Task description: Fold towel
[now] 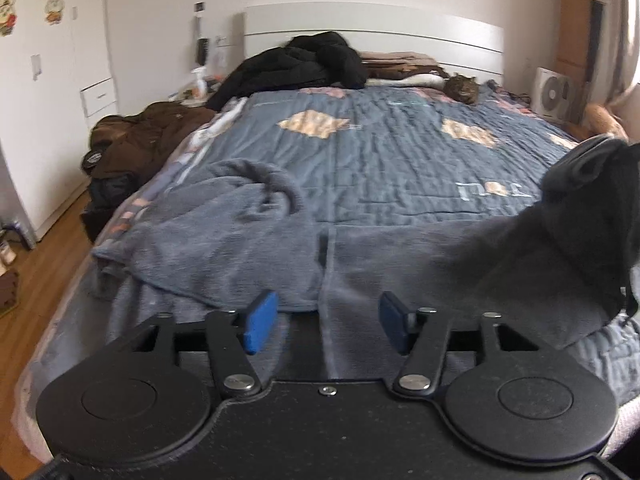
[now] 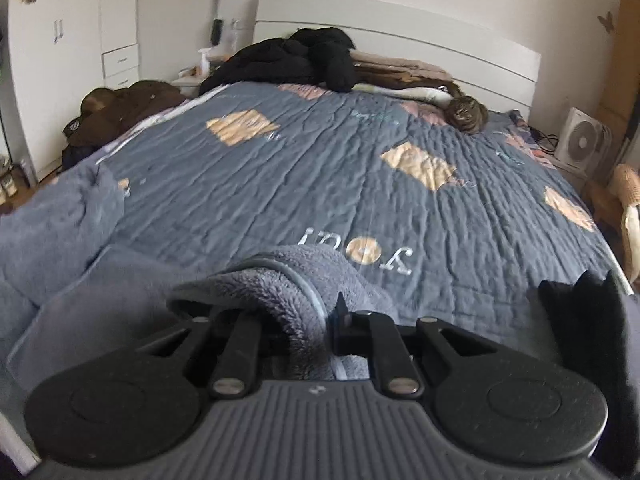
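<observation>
Left wrist view: the left gripper (image 1: 327, 322) stands at 6 o'clock with its blue pads (image 1: 261, 322) well apart and nothing between them; a seam of the grey towel (image 1: 224, 248) runs under the gap. The towel lies rumpled across the near end of the quilt (image 1: 380, 152), stretching from 9 o'clock toward 3 o'clock, where a dark shape, probably the right gripper, lifts one corner. A cat (image 1: 462, 88) lies at 1 o'clock near the headboard (image 1: 372, 28). Right wrist view: the right gripper (image 2: 316, 328), at 6 o'clock, is nearly closed, pinching a fluffy fold of towel (image 2: 276, 292); more towel lies toward 9 o'clock, and black clothing (image 2: 296, 58) is heaped at 12 o'clock.
</observation>
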